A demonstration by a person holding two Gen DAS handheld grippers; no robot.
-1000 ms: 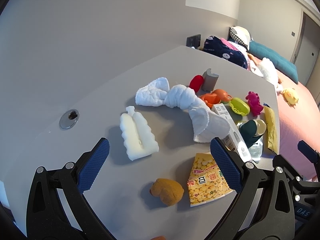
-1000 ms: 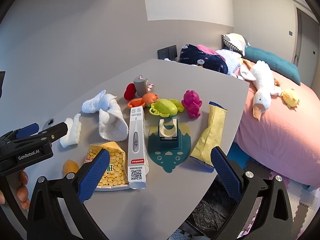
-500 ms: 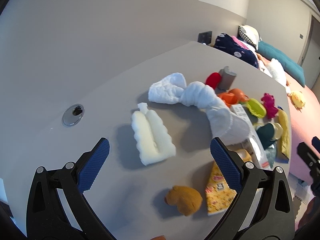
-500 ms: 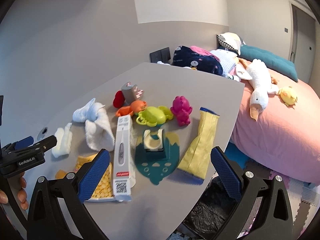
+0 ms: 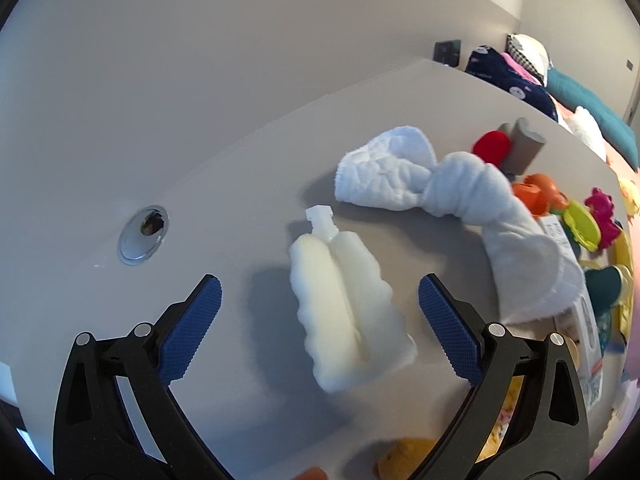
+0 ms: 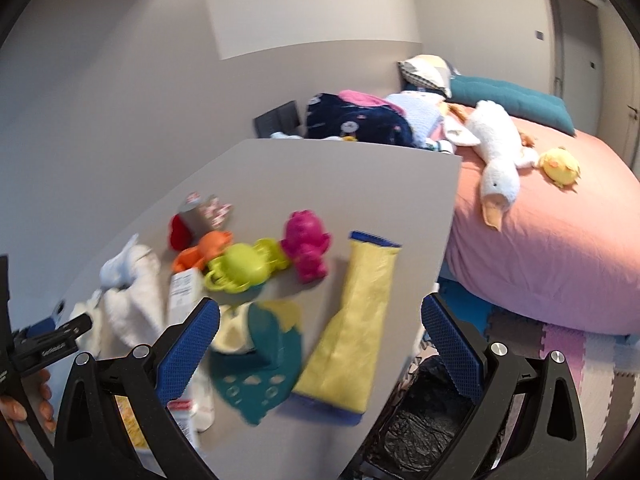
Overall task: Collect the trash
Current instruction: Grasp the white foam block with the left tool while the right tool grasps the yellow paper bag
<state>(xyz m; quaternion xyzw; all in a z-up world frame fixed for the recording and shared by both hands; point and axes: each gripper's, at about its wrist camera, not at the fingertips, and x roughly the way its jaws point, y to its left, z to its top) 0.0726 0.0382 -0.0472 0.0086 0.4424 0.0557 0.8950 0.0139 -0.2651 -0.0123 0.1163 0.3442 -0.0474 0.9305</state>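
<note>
My left gripper (image 5: pixel 320 312) is open and empty, low over the grey table (image 5: pixel 240 176), with a white squashed plastic bottle (image 5: pixel 344 304) lying between its fingers. A twisted white towel (image 5: pixel 448 192) lies beyond it. My right gripper (image 6: pixel 320 332) is open and empty above a yellow snack bag (image 6: pixel 356 320) near the table's right edge. A yellow printed wrapper (image 6: pixel 128 420) and a white thermometer box (image 6: pixel 184 320) lie at the left. A bin with a black liner (image 6: pixel 424 432) stands on the floor below the table edge.
Plastic toys lie mid-table: magenta (image 6: pixel 306 246), lime (image 6: pixel 240 268), orange (image 6: pixel 204 250), red (image 6: pixel 178 234), plus a teal mat (image 6: pixel 256 372). A metal cable hole (image 5: pixel 143 230) is at the left. A brown lump (image 5: pixel 404 456) lies near me. A pink bed (image 6: pixel 560 240) stands right.
My left gripper has moved forward and left, bringing the white bottle between its fingers. My right gripper has moved forward and right, over the yellow bag and toward the bin.
</note>
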